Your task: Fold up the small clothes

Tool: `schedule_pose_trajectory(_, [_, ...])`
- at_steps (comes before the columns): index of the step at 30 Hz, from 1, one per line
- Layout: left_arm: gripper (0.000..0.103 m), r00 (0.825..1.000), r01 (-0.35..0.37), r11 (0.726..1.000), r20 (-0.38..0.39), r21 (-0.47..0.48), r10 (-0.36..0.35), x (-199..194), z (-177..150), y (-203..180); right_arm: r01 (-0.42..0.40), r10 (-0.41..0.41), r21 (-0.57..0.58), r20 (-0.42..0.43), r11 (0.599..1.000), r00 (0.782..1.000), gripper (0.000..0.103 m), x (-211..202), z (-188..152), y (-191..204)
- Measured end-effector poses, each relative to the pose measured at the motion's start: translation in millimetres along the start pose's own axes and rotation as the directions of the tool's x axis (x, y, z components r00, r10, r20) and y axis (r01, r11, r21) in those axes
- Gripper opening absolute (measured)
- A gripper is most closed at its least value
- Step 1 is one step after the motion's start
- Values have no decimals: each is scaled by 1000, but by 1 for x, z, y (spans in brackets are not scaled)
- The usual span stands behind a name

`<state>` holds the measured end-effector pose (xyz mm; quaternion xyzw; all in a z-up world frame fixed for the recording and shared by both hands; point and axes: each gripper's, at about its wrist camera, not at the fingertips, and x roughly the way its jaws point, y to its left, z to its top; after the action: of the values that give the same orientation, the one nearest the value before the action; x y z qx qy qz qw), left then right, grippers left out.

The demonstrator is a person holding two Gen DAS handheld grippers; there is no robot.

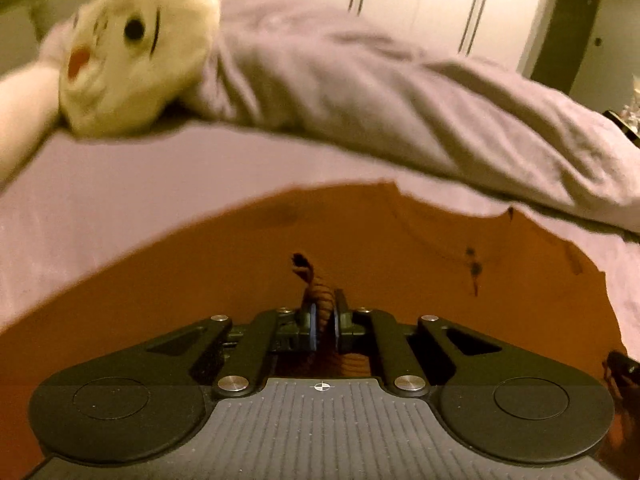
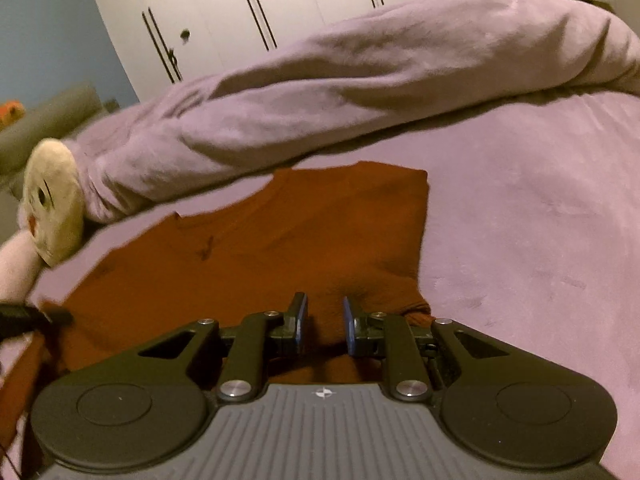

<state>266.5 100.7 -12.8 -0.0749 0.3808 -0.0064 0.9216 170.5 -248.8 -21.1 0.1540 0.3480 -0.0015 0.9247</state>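
A small rust-orange garment (image 2: 280, 240) lies spread on the lilac bed sheet (image 2: 540, 220). It fills the lower half of the left wrist view (image 1: 240, 260). My left gripper (image 1: 325, 320) is shut on a bunched ribbed edge of the garment (image 1: 320, 294) that sticks up between the fingers. My right gripper (image 2: 325, 312) is partly open over the garment's near right edge, with nothing between the fingers. The left gripper's tip shows at the left edge of the right wrist view (image 2: 24, 316), at the garment's left corner.
A rolled lilac duvet (image 2: 340, 92) lies across the bed behind the garment. A cream plush toy (image 1: 136, 44) with a face rests at the back left; it also shows in the right wrist view (image 2: 52, 208). White wardrobe doors (image 2: 260, 4) stand beyond.
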Motion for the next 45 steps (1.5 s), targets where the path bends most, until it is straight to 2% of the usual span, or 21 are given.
schedule_pose_trajectory(3, [10, 1000, -25, 1000, 14, 10, 25, 5, 4, -2, 27, -28, -34, -17, 999, 999, 17, 5, -3, 1])
schedule_pose_trajectory(6, [11, 996, -84, 996, -27, 16, 85, 23, -6, 3, 49, -51, -73, -30, 996, 998, 15, 9, -9, 2])
schedule_pose_trajectory(8, [16, 989, -122, 993, -86, 5, 122, 35, -15, 10, 55, -59, -109, -32, 993, 998, 15, 9, -12, 4])
schedule_pose_trajectory(10, [23, 989, -117, 992, -96, -36, 113, 29, -21, 19, 60, -68, -149, -46, 987, 997, 15, 9, -13, 7])
schedule_pose_trajectory(12, [49, 992, -106, 991, -73, -82, 100, 14, -24, 29, 57, -70, -198, -59, 979, 996, 16, 9, -13, 11])
schedule_pose_trajectory(13, [54, 996, -80, 990, -56, -115, 74, 3, -27, 36, 56, -70, -214, -62, 975, 996, 17, 8, -13, 12])
schedule_pose_trajectory(15, [80, 998, -52, 982, -40, -181, 46, -17, -35, 49, 50, -69, -223, -77, 973, 995, 17, 7, -13, 13])
schedule_pose_trajectory(16, [86, 998, -52, 976, -29, -211, 47, -28, -41, 57, 51, -71, -223, -83, 974, 994, 20, 5, -13, 13])
schedule_pose_trajectory(17, [97, 998, -65, 969, -28, -238, 60, -39, -47, 66, 50, -71, -222, -88, 974, 994, 29, 2, -13, 14])
schedule_pose_trajectory(19, [97, 995, -102, 955, -26, -279, 99, -57, -58, 85, 36, -58, -220, -93, 975, 994, 44, -7, -17, 16])
schedule_pose_trajectory(20, [97, 991, -131, 943, -28, -305, 128, -67, -66, 99, 25, -46, -223, -85, 975, 995, 48, -13, -21, 18])
schedule_pose_trajectory(22, [97, 979, -199, 904, -39, -378, 199, -87, -80, 126, 8, -29, -239, -83, 971, 996, 52, -23, -31, 21])
schedule_pose_trajectory(23, [97, 972, -229, 869, -49, -438, 231, -98, -90, 144, 10, -32, -244, -90, 970, 995, 54, -25, -35, 22])
schedule_pose_trajectory(25, [94, 969, -237, 805, -69, -544, 239, -112, -107, 173, 8, -33, -242, -99, 970, 995, 57, -29, -45, 22])
schedule_pose_trajectory(27, [81, 968, -239, 731, -93, -639, 235, -123, -127, 199, 8, -32, -236, -95, 972, 995, 62, -33, -50, 24])
schedule_pose_trajectory(31, [78, 957, -257, 612, -111, -748, 267, -138, -156, 227, 2, -24, -221, -99, 975, 995, 68, -36, -54, 30])
schedule_pose_trajectory(34, [73, 963, -211, 526, -83, -824, 257, -140, -173, 248, -11, -14, -229, -105, 973, 994, 69, -39, -56, 34])
schedule_pose_trajectory(37, [72, 963, -161, 466, -35, -870, 267, -141, -177, 262, -14, -10, -226, -106, 974, 994, 69, -39, -56, 34])
schedule_pose_trajectory(40, [70, 961, -99, 391, 14, -915, 276, -145, -182, 273, -15, -8, -206, -108, 979, 994, 69, -40, -55, 32])
schedule_pose_trajectory(42, [51, 957, -84, 345, 20, -935, 289, -147, -188, 281, -16, -6, -196, -108, 980, 994, 69, -41, -56, 31])
schedule_pose_trajectory(45, [27, 952, -83, 314, 18, -946, 307, -147, -190, 290, -16, -6, -199, -107, 980, 994, 69, -40, -57, 31])
